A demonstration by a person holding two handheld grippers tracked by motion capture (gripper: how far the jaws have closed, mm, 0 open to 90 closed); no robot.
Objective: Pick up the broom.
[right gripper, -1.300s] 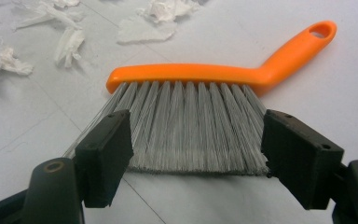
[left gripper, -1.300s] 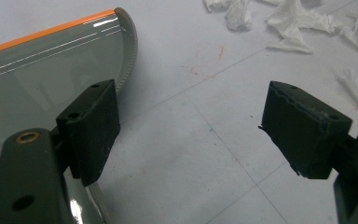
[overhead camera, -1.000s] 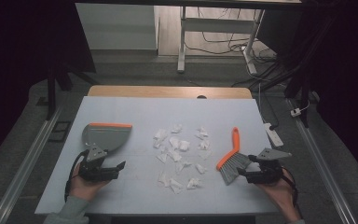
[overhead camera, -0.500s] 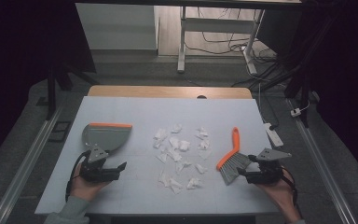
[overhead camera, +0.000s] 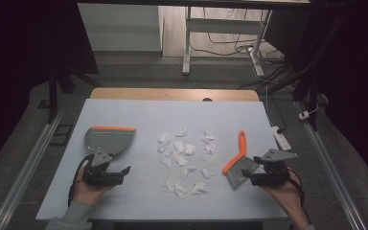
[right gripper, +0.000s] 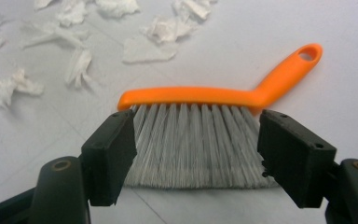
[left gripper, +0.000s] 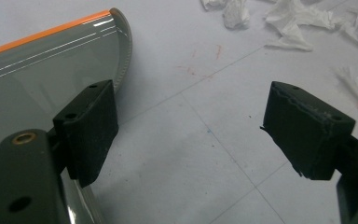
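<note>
- Jaws of my left gripper (overhead camera: 124, 170) stand wide apart and hold nothing, low at the lower left of the high view, my hand (overhead camera: 90, 188) flat behind it.
- My right gripper (overhead camera: 239, 178) at the lower right also gapes, its jaws either side of the bristles.
- One brush (right gripper: 223, 112) lies just ahead, orange handle up-frame.
- One grey dustpan (overhead camera: 106, 140) sits above my left gripper.
- Roughly fifteen paper scraps (overhead camera: 184, 148) lie scattered mid-frame on the table (overhead camera: 249, 120).
</note>
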